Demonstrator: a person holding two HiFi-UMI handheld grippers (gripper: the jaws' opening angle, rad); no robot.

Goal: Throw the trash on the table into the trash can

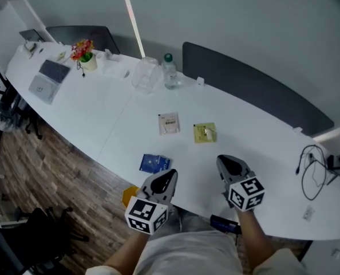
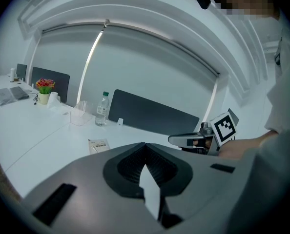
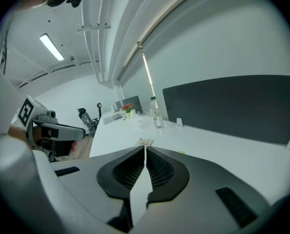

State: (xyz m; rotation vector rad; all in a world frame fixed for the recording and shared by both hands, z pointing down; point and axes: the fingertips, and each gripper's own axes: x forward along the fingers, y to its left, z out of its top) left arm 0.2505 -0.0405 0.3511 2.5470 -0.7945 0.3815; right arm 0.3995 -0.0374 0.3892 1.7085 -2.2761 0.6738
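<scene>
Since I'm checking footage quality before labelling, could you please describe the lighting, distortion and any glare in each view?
Head view: soft, even light; the white table shows barely any shadow, and edges curve. Left gripper view: heavy fisheye, dark corners, the wall light strip bright. Right gripper view: same fisheye; the ceiling lamp glares, far flowers look tiny.

The left gripper [image 1: 165, 179] and the right gripper [image 1: 230, 164] each have a smooth grey shell tapering to black ribbed pads [image 2: 130, 167], a white cube [image 1: 146, 215] printed with black square markers at the rear, and behind them the person wears a pale shirt [image 1: 187, 254].
</scene>
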